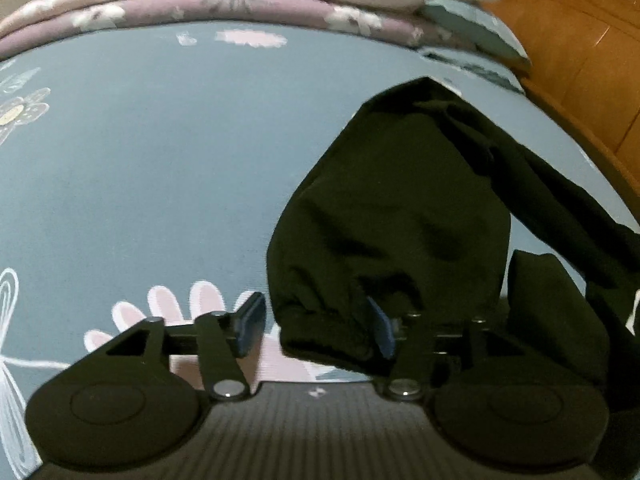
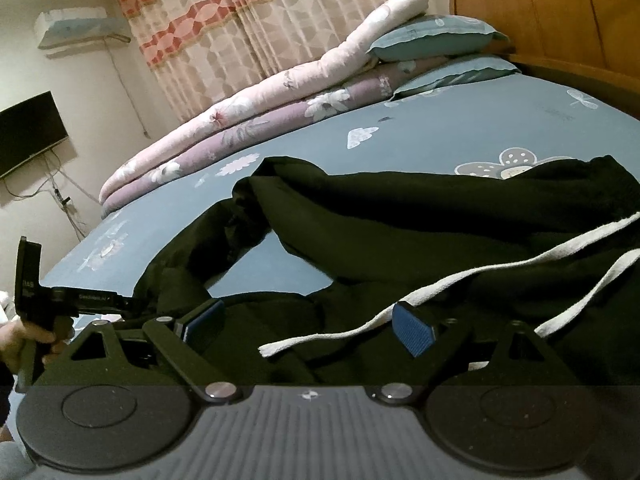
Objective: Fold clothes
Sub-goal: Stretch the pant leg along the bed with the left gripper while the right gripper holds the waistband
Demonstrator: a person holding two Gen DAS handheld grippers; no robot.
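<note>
1. Two grippers over a blue flowered bedsheet (image 1: 140,168), each carried in a person's hand.
2. Left gripper (image 1: 316,326): jaws parted, a bunched cuff of the black garment (image 1: 392,208) lying between them, draped against the right-hand pad and clear of the other.
3. Right gripper (image 2: 308,326): jaws standing wide, pressing on nothing, above black cloth with a white drawstring (image 2: 440,284) trailing across in front of one pad.
4. Black garment spread rumpled across the near part of the bed, one sleeve stretched toward the left hand (image 2: 24,340) at the edge of the right wrist view.
5. Folded pink and mauve quilts (image 2: 248,120) stacked along the far side, pillows (image 2: 432,38) beside a wooden headboard (image 1: 580,52).
6. Patterned curtain (image 2: 260,12) and a wall-mounted screen (image 2: 28,132) beyond.
</note>
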